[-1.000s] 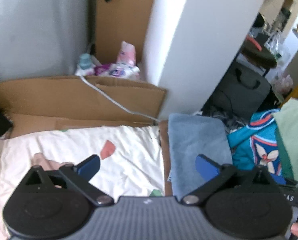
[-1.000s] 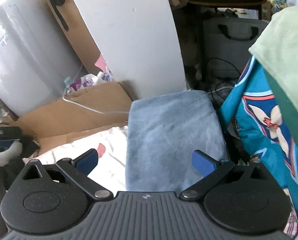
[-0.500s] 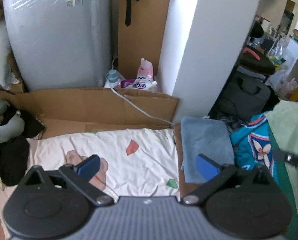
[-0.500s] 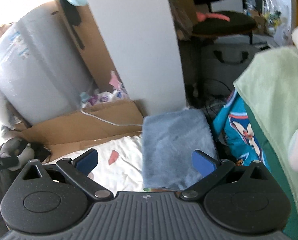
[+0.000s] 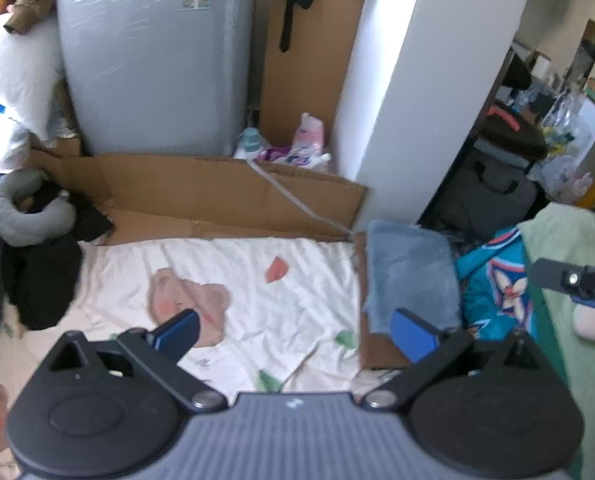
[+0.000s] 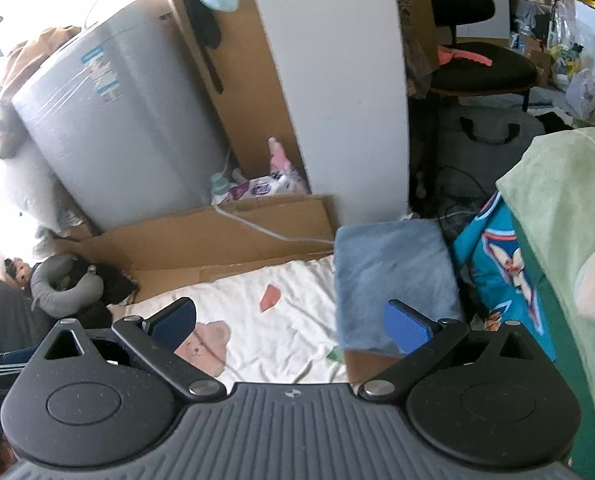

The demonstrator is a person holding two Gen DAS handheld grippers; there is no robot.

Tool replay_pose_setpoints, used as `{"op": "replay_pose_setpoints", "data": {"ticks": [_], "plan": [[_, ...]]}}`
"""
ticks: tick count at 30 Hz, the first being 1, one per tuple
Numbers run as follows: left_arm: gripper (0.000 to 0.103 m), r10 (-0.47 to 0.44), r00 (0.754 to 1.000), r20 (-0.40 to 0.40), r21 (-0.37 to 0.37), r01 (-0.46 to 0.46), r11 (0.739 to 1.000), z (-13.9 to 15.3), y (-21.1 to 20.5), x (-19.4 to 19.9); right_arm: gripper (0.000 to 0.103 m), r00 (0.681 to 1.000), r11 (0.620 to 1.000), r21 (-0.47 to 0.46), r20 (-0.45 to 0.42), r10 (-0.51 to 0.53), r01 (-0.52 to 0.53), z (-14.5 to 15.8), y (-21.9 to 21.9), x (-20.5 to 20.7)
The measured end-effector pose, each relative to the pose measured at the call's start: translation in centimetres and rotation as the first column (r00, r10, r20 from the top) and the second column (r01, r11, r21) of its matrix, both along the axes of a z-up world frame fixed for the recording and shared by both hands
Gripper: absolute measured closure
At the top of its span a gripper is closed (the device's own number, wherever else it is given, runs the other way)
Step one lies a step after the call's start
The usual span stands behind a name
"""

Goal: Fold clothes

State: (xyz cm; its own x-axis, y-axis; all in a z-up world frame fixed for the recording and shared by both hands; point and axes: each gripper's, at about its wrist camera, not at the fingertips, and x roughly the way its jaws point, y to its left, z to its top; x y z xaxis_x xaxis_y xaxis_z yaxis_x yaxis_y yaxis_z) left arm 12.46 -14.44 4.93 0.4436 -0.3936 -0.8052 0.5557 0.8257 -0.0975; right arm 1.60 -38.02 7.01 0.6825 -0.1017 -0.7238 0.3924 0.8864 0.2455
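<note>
Cloth fills the near ground of the left wrist view: a white sheet (image 5: 257, 280) printed with a pink bear and small coloured shapes lies spread flat. The left gripper (image 5: 295, 330) hangs above it with its blue-padded fingers (image 5: 177, 330) spread wide and nothing between them. Just right of the sheet a folded blue towel (image 5: 409, 272) rests on a strip of cardboard, and right of that lies a teal patterned garment (image 5: 497, 280) beside a pale green cloth (image 5: 557, 240). Part of the right gripper (image 5: 569, 280) shows at the right edge over the green cloth. Far behind stand flattened cardboard (image 5: 201, 192), a grey wrapped appliance (image 5: 153, 56) and a white pillar (image 5: 425, 80).

From the right wrist view, the right gripper (image 6: 289, 326) is likewise spread apart and empty, held above the sheet (image 6: 281, 320) and the near edge of the blue towel (image 6: 393, 272). The teal garment (image 6: 497, 264) lies right of the towel, with the green cloth (image 6: 561, 208) draped further right. A grey neck pillow (image 6: 65, 288) sits at the far left, near the cardboard (image 6: 217, 240).
</note>
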Motion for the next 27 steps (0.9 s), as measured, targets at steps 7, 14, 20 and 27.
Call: {"op": "replay_pose_setpoints", "data": {"ticks": [7, 14, 20, 27], "plan": [[0.000, 0.029, 1.000, 0.002, 0.027, -0.029, 0.999, -0.9, 3.5, -0.6, 0.001, 0.999, 0.999, -0.030, -0.034, 0.039, -0.040, -1.5, 4.4, -0.2], [0.000, 0.089, 0.996, 0.011, 0.046, -0.089, 0.995, -2.2, 6.0, -1.5, 0.001, 0.995, 0.995, -0.055, -0.059, 0.078, -0.081, -3.0, 8.6, -0.4], [0.000, 0.166, 0.986, -0.021, 0.065, -0.165, 0.984, -4.3, 7.7, -1.4, 0.001, 0.992, 0.990, -0.074, -0.035, 0.117, -0.120, -4.1, 10.4, 0.3], [0.000, 0.236, 0.972, -0.010, 0.095, -0.234, 0.968, -6.9, 8.2, -0.6, 0.001, 0.983, 0.981, -0.067, -0.040, 0.179, -0.181, -6.5, 11.7, 2.3]]}}
